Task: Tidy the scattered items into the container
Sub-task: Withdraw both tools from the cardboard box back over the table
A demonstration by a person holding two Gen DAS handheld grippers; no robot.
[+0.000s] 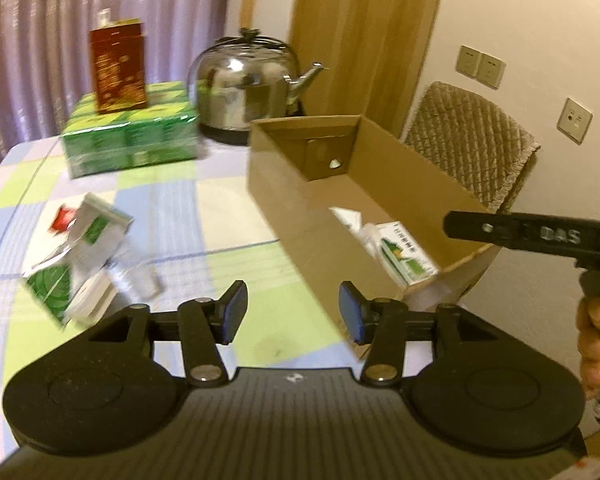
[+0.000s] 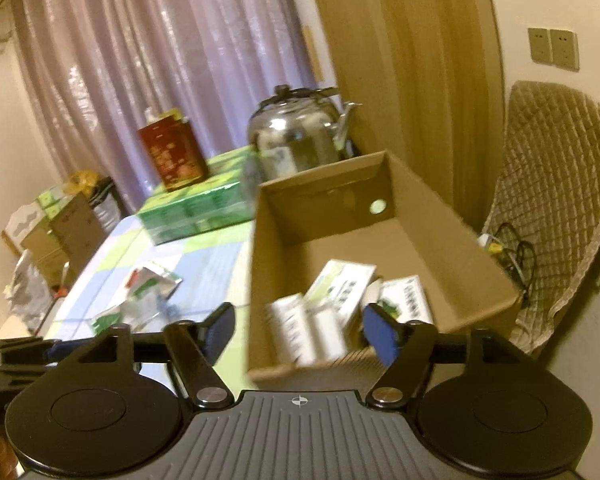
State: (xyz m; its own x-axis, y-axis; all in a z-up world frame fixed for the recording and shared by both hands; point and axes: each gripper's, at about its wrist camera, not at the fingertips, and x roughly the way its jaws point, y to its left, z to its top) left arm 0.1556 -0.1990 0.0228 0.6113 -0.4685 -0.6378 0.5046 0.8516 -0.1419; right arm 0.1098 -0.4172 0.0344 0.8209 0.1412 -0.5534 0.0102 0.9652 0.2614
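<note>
The left claw hangs low in the middle of its frame with its blue-padded jaws spread apart and nothing between them, over the desk with its pale blue, green and white checked cloth. Just right of centre stands the open brown cardboard box — inside it, toward its near end, lie a few white-and-green cartons, blurred but clearly within the walls. The right claw is released too, jaws wide, hovering at the box's near edge at the bottom of its view. On the cloth at the left of the frame a heap of green-and-white packets and cartons is scattered outside the box. At the upper left a dark red tin stands on a green shrink-wrapped pack, with a shiny steel kettle beside it — a quilted chair back shows at the right.
</note>
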